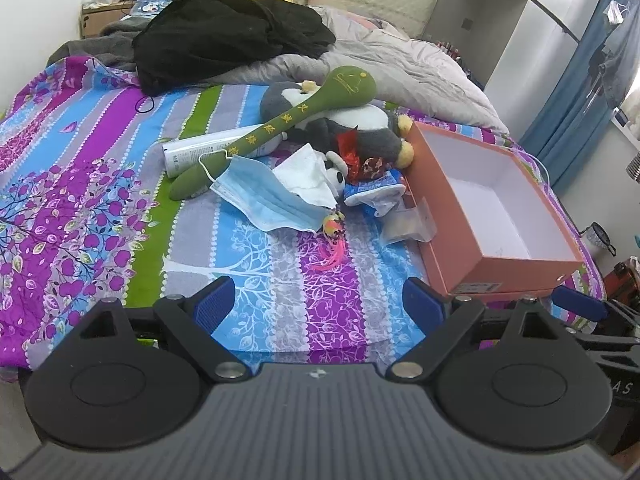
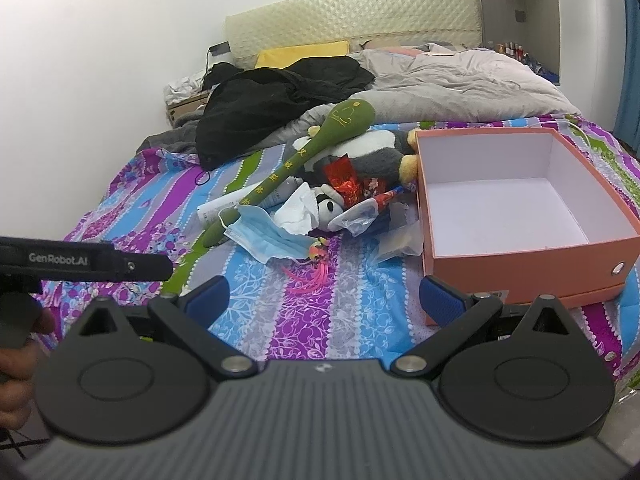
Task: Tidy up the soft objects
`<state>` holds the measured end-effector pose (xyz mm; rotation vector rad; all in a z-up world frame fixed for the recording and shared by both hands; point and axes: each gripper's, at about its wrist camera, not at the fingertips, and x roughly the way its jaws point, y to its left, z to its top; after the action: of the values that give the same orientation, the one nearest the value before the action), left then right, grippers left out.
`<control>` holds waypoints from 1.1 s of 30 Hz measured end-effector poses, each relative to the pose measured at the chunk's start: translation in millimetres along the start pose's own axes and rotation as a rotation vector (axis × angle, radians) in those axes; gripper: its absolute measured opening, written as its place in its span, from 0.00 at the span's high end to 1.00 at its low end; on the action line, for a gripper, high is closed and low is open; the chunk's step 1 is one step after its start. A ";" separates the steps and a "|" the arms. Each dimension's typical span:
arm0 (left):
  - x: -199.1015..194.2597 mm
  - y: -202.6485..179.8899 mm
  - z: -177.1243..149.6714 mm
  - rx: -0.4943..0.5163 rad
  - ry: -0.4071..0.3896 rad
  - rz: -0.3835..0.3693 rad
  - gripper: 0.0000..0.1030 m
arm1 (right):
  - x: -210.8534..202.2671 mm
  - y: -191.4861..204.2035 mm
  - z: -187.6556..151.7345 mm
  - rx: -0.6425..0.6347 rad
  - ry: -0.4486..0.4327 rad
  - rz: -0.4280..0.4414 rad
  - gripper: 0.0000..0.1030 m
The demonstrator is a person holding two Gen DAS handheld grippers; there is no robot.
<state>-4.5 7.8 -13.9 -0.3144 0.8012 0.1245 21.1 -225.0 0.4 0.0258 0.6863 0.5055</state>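
Both grippers hover over the near edge of a bed with a striped floral sheet (image 1: 100,184). The left gripper (image 1: 319,300) has its jaws spread wide, nothing between the blue pads (image 1: 212,304); the right gripper (image 2: 325,300) is likewise wide open and empty.

The soft objects lie in a heap ahead of both sets of jaws, well apart from them, near the middle of the sheet. A long green plush (image 1: 280,128) slants across the heap, its round head resting on a grey-and-white plush toy (image 1: 360,124) and its narrow tail toward the left. A blue mask (image 1: 264,196) lies nearest the jaws, touching the green tail, with a crumpled white tissue (image 1: 308,172) overlapping its far edge. A small panda plush (image 2: 328,204) sits between the tissue and red foil wrappers (image 2: 344,180). A pink tassel (image 1: 332,256) lies on the sheet in front of the mask.

Just right of the heap stands an open orange box (image 1: 452,256) with a white interior; its near corner is close to the right pad in each view.

A white tube (image 1: 200,152) is partly hidden under the green plush. Clear packaging (image 1: 408,224) beside the box is hard to identify. The grey toy's form is largely covered. A black garment (image 1: 224,40) and a grey quilt (image 1: 400,64) lie farther back. In the right wrist view, the left gripper's body and part of a hand (image 2: 16,360) are cut off at the left edge.
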 end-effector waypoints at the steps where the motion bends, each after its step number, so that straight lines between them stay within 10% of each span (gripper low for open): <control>1: 0.0 0.2 -0.3 -0.002 0.001 -0.001 0.10 | 0.2 0.2 0.2 -0.002 0.000 0.000 0.00; 33: 13.2 6.7 -4.3 -0.016 0.006 -0.003 0.10 | 13.8 -4.4 -9.1 0.023 0.045 -0.010 0.00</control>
<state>0.2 12.7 -27.8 -0.3313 0.8064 0.1272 26.5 -223.9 -15.7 0.0329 0.7356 0.4893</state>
